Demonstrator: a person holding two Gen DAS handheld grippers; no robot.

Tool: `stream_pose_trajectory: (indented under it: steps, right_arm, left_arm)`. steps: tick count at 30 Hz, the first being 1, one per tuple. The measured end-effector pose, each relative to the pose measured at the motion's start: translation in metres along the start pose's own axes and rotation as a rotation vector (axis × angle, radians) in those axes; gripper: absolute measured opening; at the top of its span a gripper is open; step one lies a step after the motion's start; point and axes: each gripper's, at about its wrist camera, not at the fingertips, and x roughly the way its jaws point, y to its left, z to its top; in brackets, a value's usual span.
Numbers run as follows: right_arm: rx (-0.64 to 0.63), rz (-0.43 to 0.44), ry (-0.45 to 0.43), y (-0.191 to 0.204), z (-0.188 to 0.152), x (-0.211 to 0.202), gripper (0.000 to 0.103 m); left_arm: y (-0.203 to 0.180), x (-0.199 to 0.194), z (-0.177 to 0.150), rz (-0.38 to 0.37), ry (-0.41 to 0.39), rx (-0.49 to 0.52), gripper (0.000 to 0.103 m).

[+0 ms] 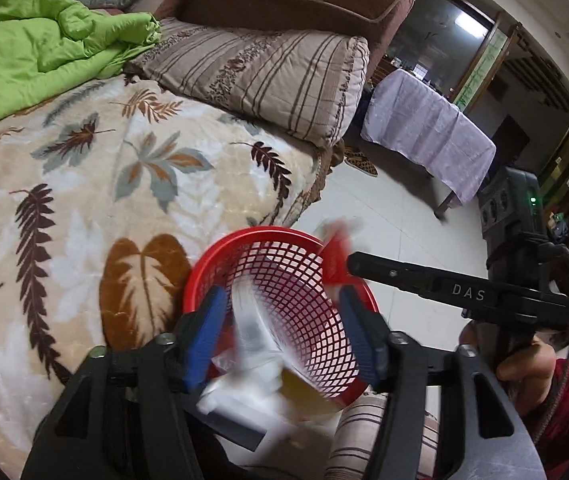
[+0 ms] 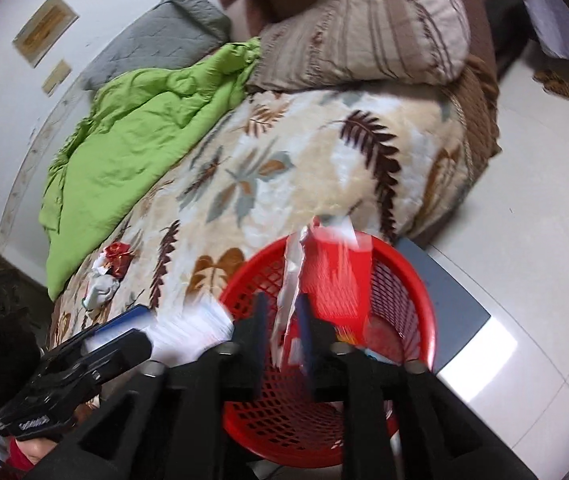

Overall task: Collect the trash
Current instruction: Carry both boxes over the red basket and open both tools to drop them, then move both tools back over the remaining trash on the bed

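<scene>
While right fingers [image 2: 284,320] pinch wrapper [image 2: 324,276] — left fingers [image 1: 280,328] spread over red basket [image 1: 312,320] of scraps.

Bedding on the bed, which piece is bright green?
The crumpled quilt by the wall; the leaf blanket is cream, the pillow striped brown.

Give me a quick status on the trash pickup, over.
Left gripper open above red basket. Right gripper shut on red-and-white wrapper, over basket. Crumpled trash on bed, uncollected. Nothing in the way.

Even indoor light, floor glare [image 2: 480,356], motion-blurred trash, fisheye edge bending
</scene>
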Motion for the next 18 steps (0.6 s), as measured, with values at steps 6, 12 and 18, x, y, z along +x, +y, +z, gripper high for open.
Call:
stream_pose_trajectory:
  steps: [6, 12, 18]
  right_arm:
    - [-0.02, 0.019, -0.023, 0.011, 0.004, -0.001, 0.04]
    - [-0.095, 0.073, -0.01, 0.051, 0.007, 0.015, 0.04]
    - [-0.209, 0.144, 0.037, 0.107, 0.001, 0.042, 0.04]
  left_arm:
    - [0.008, -0.009, 0.001, 0.027, -0.019, -0.024, 0.07]
    - [0.035, -0.041, -0.003, 0.111, -0.072, -0.063, 0.071]
    - [0.078, -0.086, -0.013, 0.223, -0.135, -0.13, 0.072]
